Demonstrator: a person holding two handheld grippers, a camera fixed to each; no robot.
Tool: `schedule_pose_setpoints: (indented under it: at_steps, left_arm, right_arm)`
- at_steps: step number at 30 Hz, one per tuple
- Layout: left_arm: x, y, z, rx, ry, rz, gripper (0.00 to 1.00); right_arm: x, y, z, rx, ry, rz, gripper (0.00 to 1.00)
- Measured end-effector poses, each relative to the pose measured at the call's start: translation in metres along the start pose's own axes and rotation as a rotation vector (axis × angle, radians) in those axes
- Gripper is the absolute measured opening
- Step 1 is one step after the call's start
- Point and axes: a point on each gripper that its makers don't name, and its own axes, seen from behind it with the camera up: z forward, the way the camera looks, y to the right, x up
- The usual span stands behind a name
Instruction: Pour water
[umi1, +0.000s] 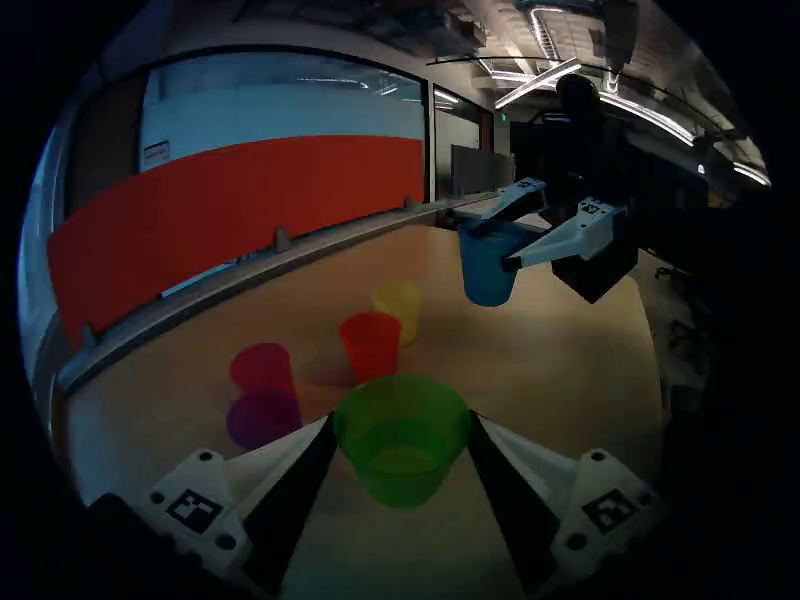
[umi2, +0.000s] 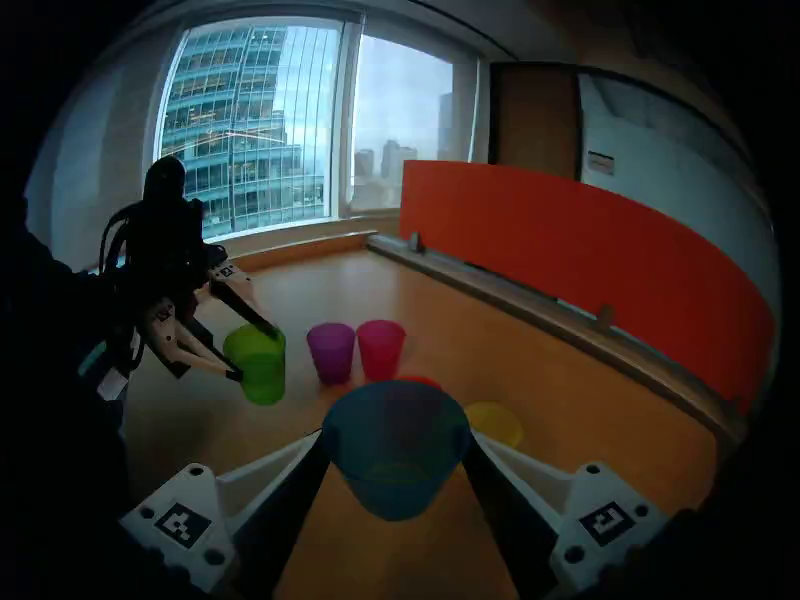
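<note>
Left tool (umi1: 401, 425) gripping green cup (umi1: 402, 460), right tool (umi2: 395, 440) gripping blue cup (umi2: 395, 475), four loose cups (umi1: 370, 345) between

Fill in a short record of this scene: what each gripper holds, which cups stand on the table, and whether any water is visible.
left gripper: shut on green cup
right gripper: shut on blue cup
on table: purple cup, pink cup, red cup, yellow cup
water: too dim to tell

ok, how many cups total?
6: green cup in the left gripper, blue cup in the right gripper; purple cup, pink cup, red cup and yellow cup on the table. None apparently hidden.
</note>
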Motion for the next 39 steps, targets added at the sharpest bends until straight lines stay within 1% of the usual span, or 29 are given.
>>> schedule_pose_setpoints:
  at_steps: [6,17,30,39]
  left_arm:
    - [-0.013,0.001,0.007,-0.011,-0.024,-0.008,0.9]
    - [-0.036,0.0,0.015,-0.022,-0.07,-0.017,0.89]
    - [-0.05,0.006,0.022,-0.042,-0.108,-0.003,0.89]
    - [-0.058,0.007,0.027,-0.048,-0.117,-0.013,0.89]
  right_arm:
    - [-0.014,-0.004,0.01,0.011,-0.034,-0.015,0.93]
    - [-0.049,-0.015,0.024,0.038,-0.1,-0.012,0.93]
    - [-0.081,-0.026,0.033,0.054,-0.157,-0.001,0.93]
    - [-0.097,-0.031,0.036,0.063,-0.186,-0.002,0.93]
